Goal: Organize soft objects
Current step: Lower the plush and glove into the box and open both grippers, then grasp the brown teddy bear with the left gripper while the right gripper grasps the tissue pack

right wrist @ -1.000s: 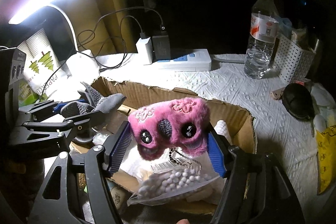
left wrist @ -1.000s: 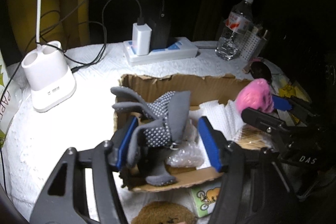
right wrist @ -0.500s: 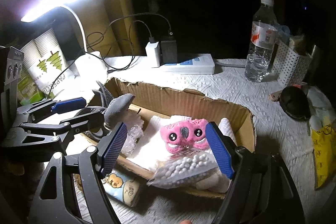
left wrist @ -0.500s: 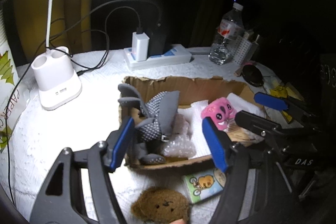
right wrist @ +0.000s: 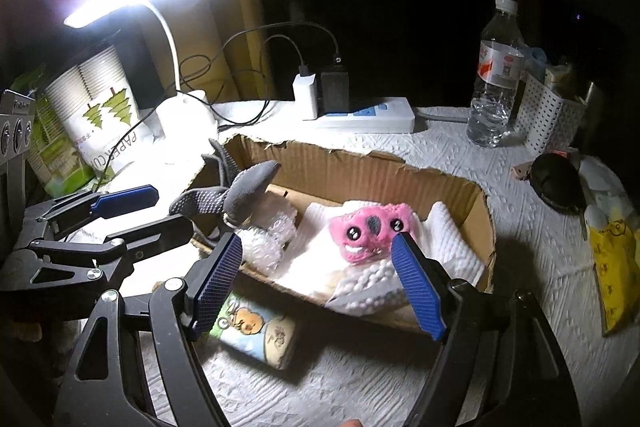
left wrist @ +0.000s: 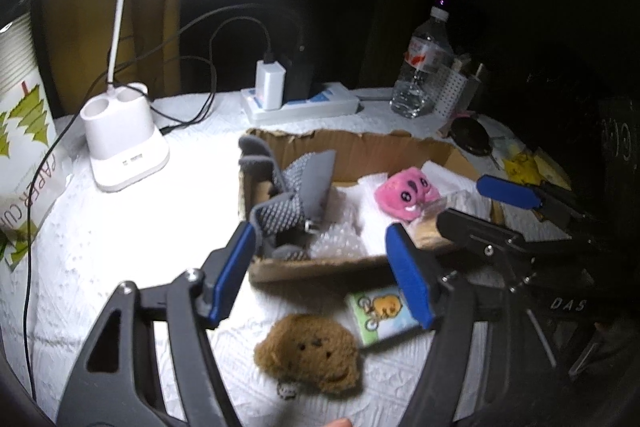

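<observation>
Left tongs (left wrist: 320,271) and right tongs (right wrist: 318,283) both spread wide and empty, pink plush (right wrist: 370,233) in cardboard box (right wrist: 360,167)

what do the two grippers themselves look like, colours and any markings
Both the left gripper and right gripper have black, angular frames with triangular cut-outs and silver screws. Each finger carries a long blue textured pad. White lettering reading "DAS" shows on the right gripper's body.
</observation>
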